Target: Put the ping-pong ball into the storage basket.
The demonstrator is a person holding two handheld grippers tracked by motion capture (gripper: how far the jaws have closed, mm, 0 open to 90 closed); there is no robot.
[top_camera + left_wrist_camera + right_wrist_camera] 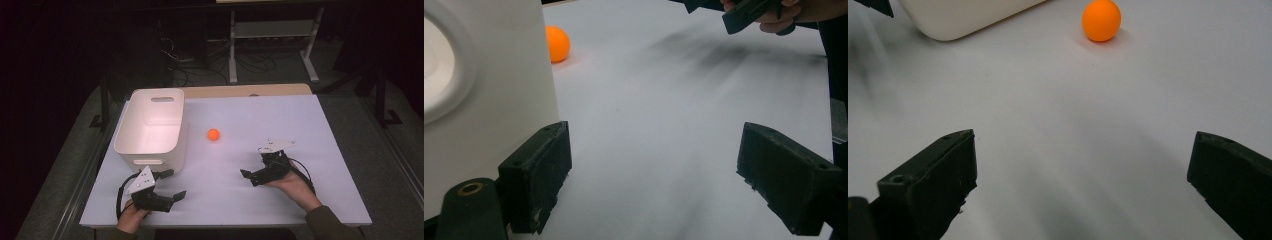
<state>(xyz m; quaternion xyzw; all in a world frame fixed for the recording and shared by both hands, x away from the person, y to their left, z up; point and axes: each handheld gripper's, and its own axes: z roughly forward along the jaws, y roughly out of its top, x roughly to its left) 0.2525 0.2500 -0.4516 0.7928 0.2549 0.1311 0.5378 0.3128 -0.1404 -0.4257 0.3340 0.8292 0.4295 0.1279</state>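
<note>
An orange ball (213, 134) (557, 44) (1101, 20) rests on the white table (280, 115), just right of a white bin (150, 125) (489, 100) (963, 15). The bin looks empty inside. My left gripper (175, 184) (659, 170) stands open near the table's front edge, just in front of the bin's near corner, with nothing between its jaws. My right gripper (252, 165) (1083, 185) is open too, nearer than the ball and to its right, with bare table between its jaws.
A wooden strip (245, 91) runs along the table's far edge. Beyond it are cables and a white shelf frame (272, 30) on the dark floor. The other hand's gripper (749, 12) sits at the top right of the left gripper view.
</note>
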